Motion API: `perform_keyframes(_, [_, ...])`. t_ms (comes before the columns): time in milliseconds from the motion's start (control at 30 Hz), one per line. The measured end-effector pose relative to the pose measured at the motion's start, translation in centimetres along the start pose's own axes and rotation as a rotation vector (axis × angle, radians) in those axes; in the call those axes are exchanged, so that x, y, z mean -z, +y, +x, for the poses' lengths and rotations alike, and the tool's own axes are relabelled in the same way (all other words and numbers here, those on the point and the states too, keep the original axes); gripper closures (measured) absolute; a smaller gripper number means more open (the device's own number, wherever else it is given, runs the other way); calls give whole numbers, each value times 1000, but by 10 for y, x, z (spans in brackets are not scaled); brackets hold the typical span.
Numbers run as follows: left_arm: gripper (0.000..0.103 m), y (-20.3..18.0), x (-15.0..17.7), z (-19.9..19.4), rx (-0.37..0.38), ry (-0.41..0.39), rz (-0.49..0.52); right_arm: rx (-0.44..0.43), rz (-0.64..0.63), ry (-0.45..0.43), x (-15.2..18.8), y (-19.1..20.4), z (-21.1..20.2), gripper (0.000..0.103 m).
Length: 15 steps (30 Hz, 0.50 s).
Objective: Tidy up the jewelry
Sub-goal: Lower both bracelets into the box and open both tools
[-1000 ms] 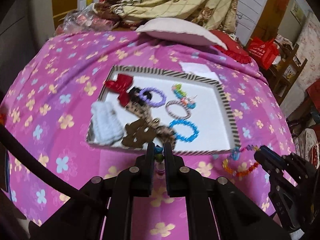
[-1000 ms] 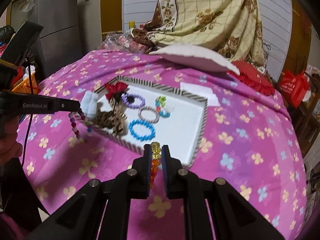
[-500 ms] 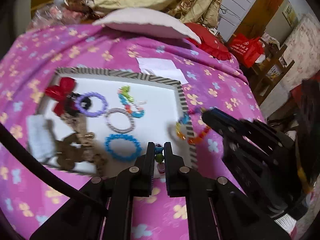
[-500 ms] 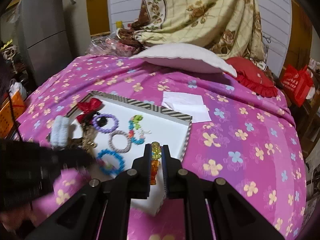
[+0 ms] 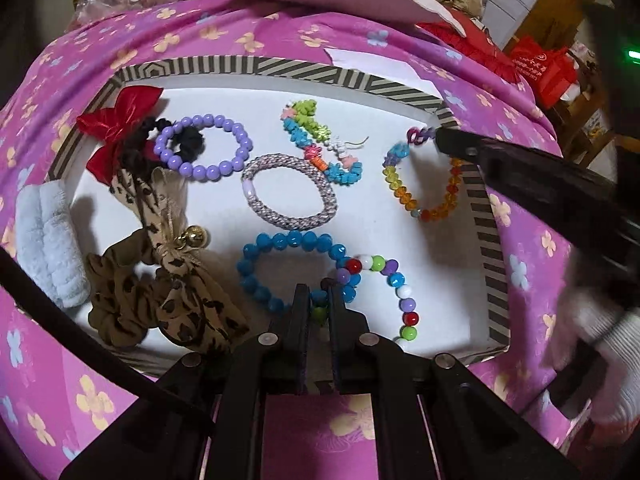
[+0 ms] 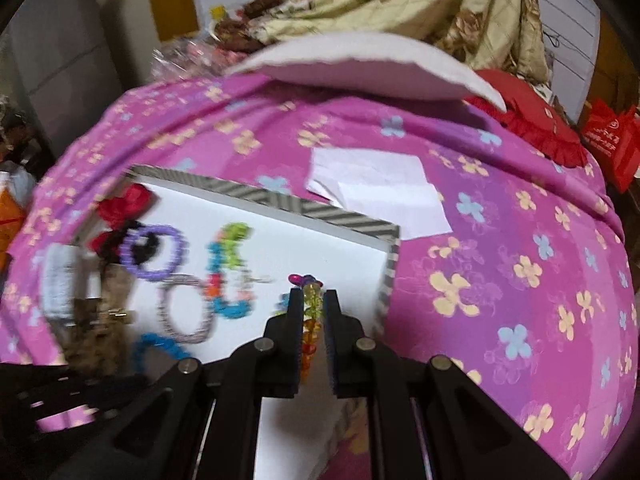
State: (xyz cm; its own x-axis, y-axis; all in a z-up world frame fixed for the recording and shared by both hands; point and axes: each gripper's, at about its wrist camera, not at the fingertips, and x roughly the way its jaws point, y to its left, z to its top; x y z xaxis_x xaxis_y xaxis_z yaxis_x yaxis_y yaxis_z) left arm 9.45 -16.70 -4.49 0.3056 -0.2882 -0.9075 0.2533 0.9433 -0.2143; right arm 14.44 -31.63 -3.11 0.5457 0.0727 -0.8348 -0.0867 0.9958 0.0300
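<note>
Left wrist: amber bracelet [image 5: 434, 196] overhangs tray's right rim [image 5: 486, 236].

Bracelets [image 5: 290, 192] lie inside the tray [image 5: 280, 66], scrunchies [image 5: 160, 292] left.

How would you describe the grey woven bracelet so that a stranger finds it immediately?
Look inside the striped-rim tray on the pink flowered bedspread. Near its middle, below the purple bead bracelet, lies the grey woven bracelet: the only smooth braided band, without beads.

Pink flowered bedspread [image 5: 240, 40], striped tray [image 5: 486, 256], purple bracelet [image 5: 204, 148], red bow [image 5: 120, 124]
</note>
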Motion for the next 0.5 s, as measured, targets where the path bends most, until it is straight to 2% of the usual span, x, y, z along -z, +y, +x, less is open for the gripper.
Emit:
perform_keyframes(233, [76, -9, -2, 2, -1, -5, 19, 9, 22, 17, 4, -8, 17, 92])
perform_keyframes(333, [76, -9, -2, 1, -6, -7, 18, -9, 35, 13, 7, -8, 11, 82])
perform_keyframes(433, [70, -8, -1, 0, -13, -5, 19, -15, 36, -5, 12, -5, -1, 71])
perform_keyframes(500, [67, -8, 1, -3, -14, -3, 18, -32, 52, -18, 16, -5, -10, 69])
